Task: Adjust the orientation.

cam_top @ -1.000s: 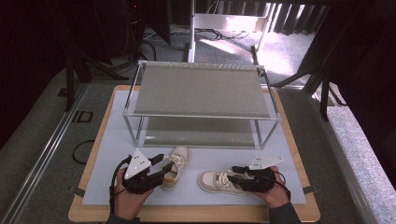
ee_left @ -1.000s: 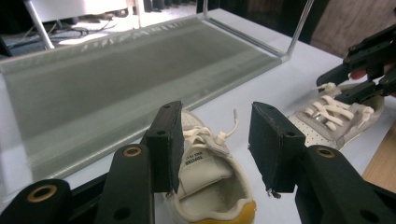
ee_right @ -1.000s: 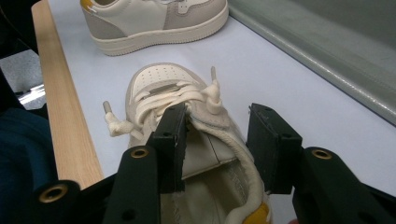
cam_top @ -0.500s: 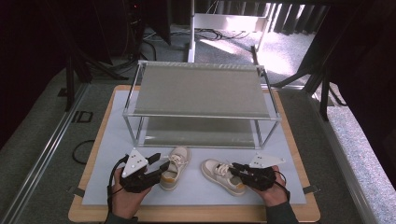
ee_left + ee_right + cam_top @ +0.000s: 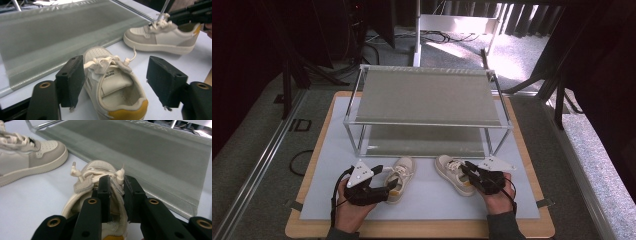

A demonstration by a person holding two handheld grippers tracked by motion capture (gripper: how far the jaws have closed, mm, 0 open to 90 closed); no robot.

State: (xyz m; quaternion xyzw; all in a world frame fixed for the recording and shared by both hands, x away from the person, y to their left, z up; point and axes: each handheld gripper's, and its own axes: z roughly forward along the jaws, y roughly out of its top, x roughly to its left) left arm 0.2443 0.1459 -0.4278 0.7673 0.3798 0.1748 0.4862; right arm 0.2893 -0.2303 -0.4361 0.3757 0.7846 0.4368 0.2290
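Left hand-held gripper had just been opening, its jaws straddling the left white sneaker without pressing it. Right hand-held gripper pinched the right sneaker's padded side wall; both sneakers sat on the smooth white mat before the mesh-shelved metal rack.

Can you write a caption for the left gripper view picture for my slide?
Open left tongs straddle a small white shoe with a yellow heel, its twin beyond.

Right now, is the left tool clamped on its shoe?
No: in the left gripper view the left tool stands open, its pads clear of both sides of the shoe.
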